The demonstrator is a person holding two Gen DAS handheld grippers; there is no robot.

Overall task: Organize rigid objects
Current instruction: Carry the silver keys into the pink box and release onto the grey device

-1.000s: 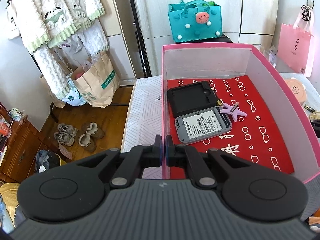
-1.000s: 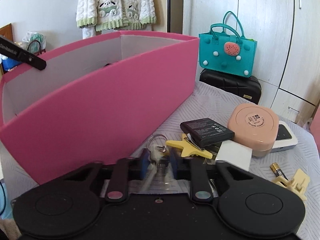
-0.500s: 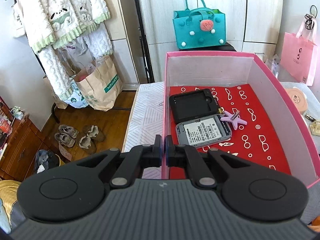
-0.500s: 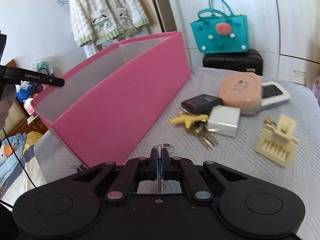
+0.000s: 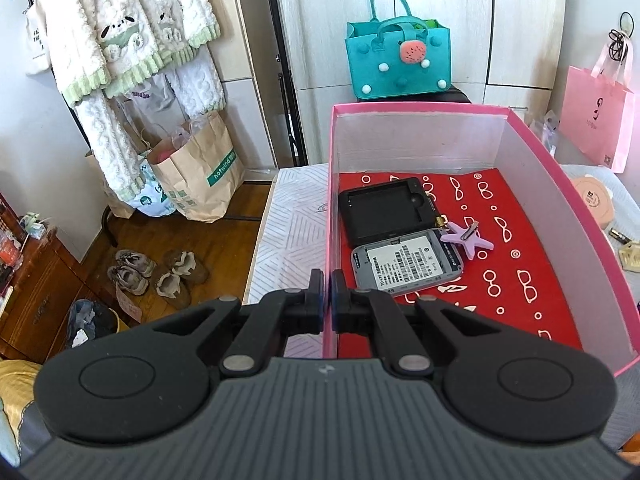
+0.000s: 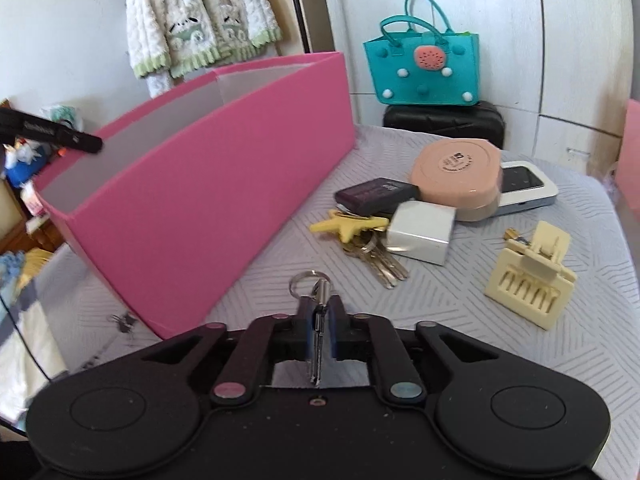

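Note:
A pink box (image 5: 560,184) with a red patterned floor stands on the bed. It holds a black phone cover (image 5: 384,210), a grey phone back (image 5: 404,266) and a purple star clip (image 5: 468,236). My left gripper (image 5: 327,292) is shut on the box's left wall near its front corner. In the right wrist view my right gripper (image 6: 320,320) hovers over the bedspread beside the pink box (image 6: 208,200). Its jaws are opening, and a key ring with keys (image 6: 318,292) hangs between them, a small gap showing at the right pad.
Loose on the grey striped bedspread (image 6: 460,320) lie a yellow star clip on more keys (image 6: 348,226), a black battery (image 6: 374,196), a white block (image 6: 420,232), a pink round case (image 6: 456,176), a white device (image 6: 524,184) and a cream hair claw (image 6: 528,280).
My right gripper picked the key ring out of the pile, drew back from it, and its jaws have now parted a little around the keys. The left gripper stayed clamped on the box wall.

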